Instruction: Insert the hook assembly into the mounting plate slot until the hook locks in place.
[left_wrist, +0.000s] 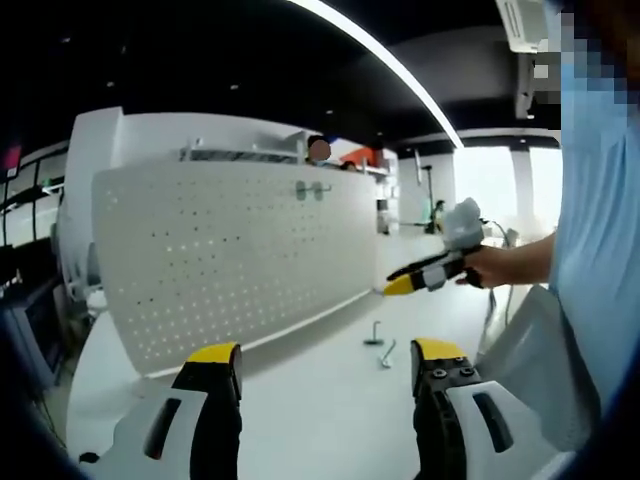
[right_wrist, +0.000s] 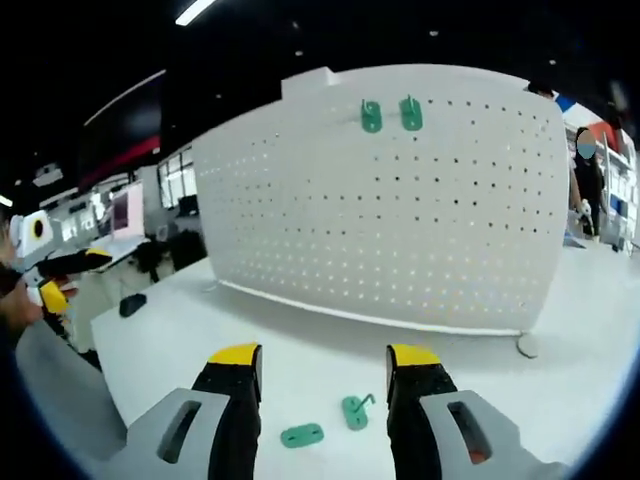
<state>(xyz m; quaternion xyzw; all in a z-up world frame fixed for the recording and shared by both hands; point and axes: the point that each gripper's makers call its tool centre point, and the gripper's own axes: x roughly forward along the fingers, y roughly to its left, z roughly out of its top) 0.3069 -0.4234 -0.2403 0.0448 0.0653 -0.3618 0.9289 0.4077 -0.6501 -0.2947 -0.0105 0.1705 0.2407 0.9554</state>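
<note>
Yellow-tipped jaws of the right gripper (right_wrist: 323, 375) stand apart and grasp nothing, hovering over a white table (right_wrist: 160, 330). Between and just beyond them lie two green pieces: a hook (right_wrist: 356, 409) near the right jaw and a flat plate piece (right_wrist: 301, 435) beside it, close together but whether touching cannot be told. Behind them a white pegboard (right_wrist: 400, 210) stands upright, with two more green hooks (right_wrist: 389, 114) side by side near its top edge. No writing or brand is legible anywhere.

From the left gripper view, the left gripper (left_wrist: 325, 370) is likewise spread and empty. Two small hooks (left_wrist: 380, 343), grey-looking from here, rest on the table near the pegboard's foot. At right, a hand grips the right gripper above the table beside a light blue sleeve (left_wrist: 600, 220).
</note>
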